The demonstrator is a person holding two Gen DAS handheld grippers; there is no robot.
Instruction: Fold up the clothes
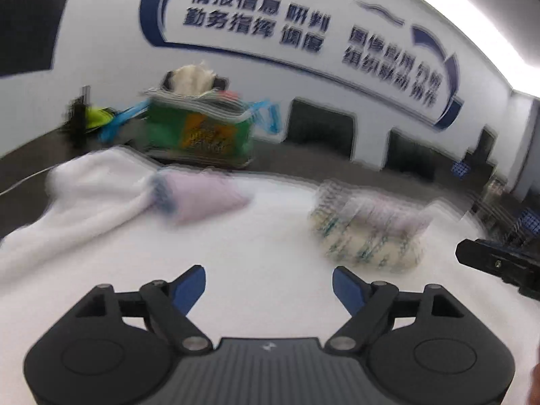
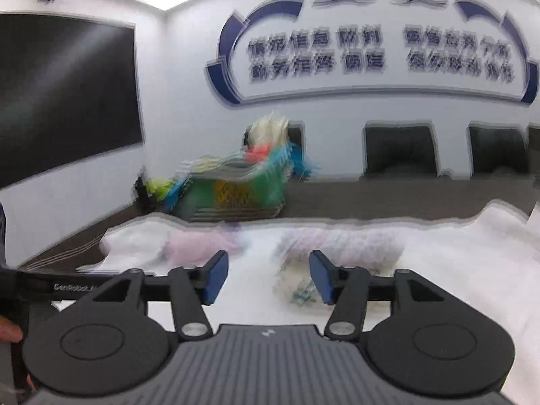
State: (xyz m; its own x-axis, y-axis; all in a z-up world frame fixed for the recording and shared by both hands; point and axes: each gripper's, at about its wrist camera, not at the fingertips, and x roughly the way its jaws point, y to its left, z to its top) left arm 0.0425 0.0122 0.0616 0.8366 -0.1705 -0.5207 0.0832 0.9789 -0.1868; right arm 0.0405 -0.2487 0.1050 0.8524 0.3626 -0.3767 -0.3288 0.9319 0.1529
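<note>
The left claw point(image 1: 269, 287) is spread wide, its blue pads point(image 1: 189, 288) far apart and holding nothing; it hangs above the white sheet point(image 1: 263, 229) that covers the bench point(image 1: 30, 155). The right claw point(image 2: 268, 276) is likewise released, pads point(image 2: 216, 276) well apart, empty; in the left wrist view it shows only as a black tip at the right edge point(image 1: 499, 263).

Both views are blurred by motion; on the sheet lie two garments, well apart: a pale pink one point(image 1: 206, 195) to the left, touching a rumpled white cloth point(image 1: 98, 189), and a folded patterned one point(image 1: 368, 233) to the right, cream with teal marks, just ahead of the right claw point(image 2: 303, 290).

Behind them, on the dark bench top, stands a green bag point(image 1: 199, 131) stuffed with light fabric, blue handles point(image 1: 266, 114) out to its sides; a yellow-green object point(image 1: 96, 116) sits near it, too smeared to tell. The white wall carries blue lettering point(image 1: 256, 13); dark chairs point(image 2: 400, 148) line it; a large black screen point(image 2: 64, 94) hangs on the adjoining wall.
</note>
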